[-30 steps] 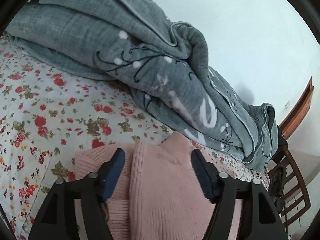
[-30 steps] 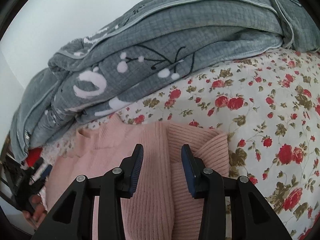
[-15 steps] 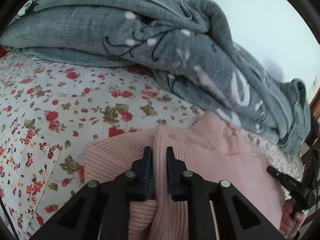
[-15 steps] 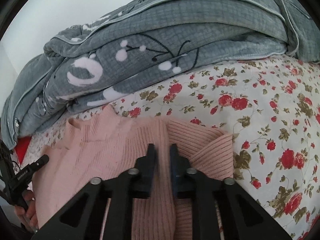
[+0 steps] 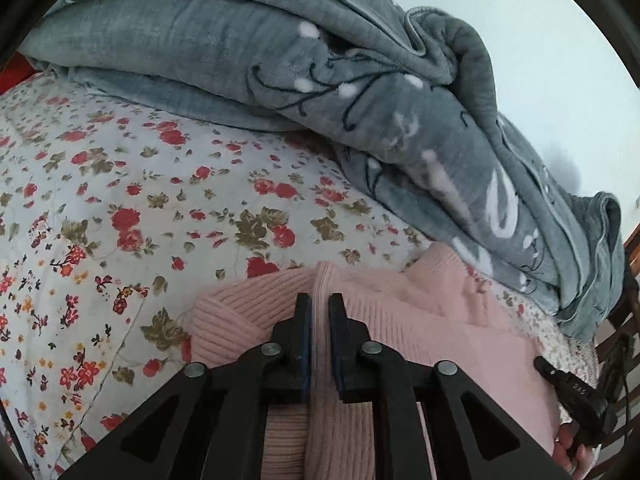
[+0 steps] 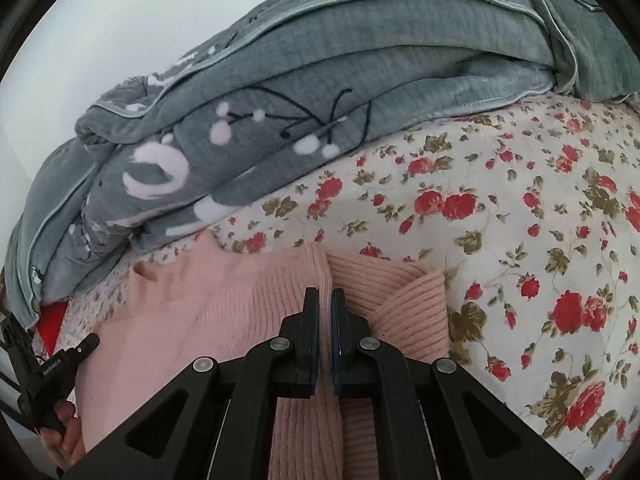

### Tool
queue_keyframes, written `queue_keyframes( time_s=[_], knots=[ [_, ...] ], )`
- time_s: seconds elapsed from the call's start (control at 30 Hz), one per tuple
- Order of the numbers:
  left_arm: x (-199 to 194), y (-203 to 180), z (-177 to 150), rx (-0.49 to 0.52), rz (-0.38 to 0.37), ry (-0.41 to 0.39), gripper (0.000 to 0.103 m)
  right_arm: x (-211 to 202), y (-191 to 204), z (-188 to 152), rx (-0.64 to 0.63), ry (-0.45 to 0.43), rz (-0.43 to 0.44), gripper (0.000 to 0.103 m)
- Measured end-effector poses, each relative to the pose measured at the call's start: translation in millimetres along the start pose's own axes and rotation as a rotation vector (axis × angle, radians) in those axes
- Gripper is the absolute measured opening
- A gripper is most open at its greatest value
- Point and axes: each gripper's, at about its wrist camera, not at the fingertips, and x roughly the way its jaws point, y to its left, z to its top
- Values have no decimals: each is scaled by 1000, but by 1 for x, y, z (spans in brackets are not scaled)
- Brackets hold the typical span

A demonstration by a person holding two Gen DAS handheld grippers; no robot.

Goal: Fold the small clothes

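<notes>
A pink ribbed knit sweater (image 5: 432, 332) lies on the floral bedsheet (image 5: 120, 216). My left gripper (image 5: 319, 304) is shut on a raised fold of the sweater along its edge, beside a folded-in sleeve (image 5: 240, 316). In the right wrist view the same sweater (image 6: 208, 312) lies below the fingers, and my right gripper (image 6: 325, 300) is shut on a ridge of its fabric, with a ribbed sleeve (image 6: 408, 300) just to the right. Each view shows the other hand-held gripper at the sweater's far side.
A big grey blanket (image 5: 280, 64) with white and black embroidery is bunched along the back of the bed, also in the right wrist view (image 6: 320, 92). A wooden chair (image 5: 624, 320) stands past the bed's right end. A pale wall is behind.
Both grippers went from open over the sweater to shut on folds of its fabric. Since half a second ago the pinched fabric has been drawn up slightly and the views shifted a little.
</notes>
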Motion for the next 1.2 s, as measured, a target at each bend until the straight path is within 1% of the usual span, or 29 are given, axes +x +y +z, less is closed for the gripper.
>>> queue_keyframes(
  time_s=[0.07, 0.13, 0.2, 0.33, 0.4, 0.43, 0.47, 0.5, 0.53, 0.6, 0.63, 0.7, 0.77, 0.8, 0.83, 0.87, 0.93, 1.0, 1.03, 1.1, 1.13, 1.2],
  knots=[
    [1, -9, -2, 43, 52, 2, 23, 0, 5, -1, -25, 0, -22, 6],
    [4, -16, -4, 84, 95, 11, 27, 1, 6, -2, -34, 3, -30, 6],
    [4, -20, -5, 109, 112, 10, 29, 2, 7, -2, -38, 7, -36, 7],
    [5, -21, -5, 118, 94, 10, 37, 2, 13, -3, -61, 7, -47, 12],
    [2, -22, -5, 125, 68, -2, 43, 0, 13, -3, -66, 4, -31, 21],
    [0, -23, -5, 131, 57, -13, 49, -1, 14, -3, -67, 2, -11, 24],
    [-4, -23, -5, 136, 48, -24, 53, -3, 13, -3, -64, -2, 12, 30],
    [-8, -25, -6, 148, 31, -42, 55, -7, 12, -3, -57, -16, 42, 34],
    [-10, -26, -6, 156, 21, -51, 60, -11, 11, -3, -52, -29, 53, 36],
    [-14, -29, -7, 173, 8, -66, 61, -21, 9, -3, -39, -67, 85, 37],
    [-16, -30, -7, 181, 1, -73, 61, -30, 6, -3, -26, -103, 108, 38],
    [-20, -32, -7, 190, -14, -95, 61, -46, 1, -4, -2, -171, 140, 49],
    [-29, -32, -9, 193, -30, -125, 63, -57, -2, -3, 18, -186, 160, 50],
    [-33, -31, -10, 192, -32, -143, 63, -63, -5, -2, 34, -176, 154, 50],
    [-37, -30, -10, 191, -35, -159, 64, -72, -8, -1, 57, -143, 144, 50],
    [-39, -30, -11, 190, -38, -170, 65, -72, -8, -1, 57, -143, 144, 50],
    [-41, -31, -11, 192, -41, -183, 65, -81, -7, -4, 41, -116, 89, 50],
    [-43, -32, -12, 196, -33, -197, 65, -87, -3, -14, -18, -98, 49, 59],
    [-45, -32, -12, 197, -30, -207, 65, -87, 0, -21, -56, -75, 35, 60],
    [-52, -32, -14, 196, -35, -237, 65, -82, 1, -34, -92, -36, 25, 60],
    [-55, -31, -15, 194, -40, -244, 65, -71, -2, -45, -88, -4, 31, 60],
    [-59, -29, -16, 182, -49, -248, 65, -66, -5, -50, -80, 1, 24, 60]
  ],
)
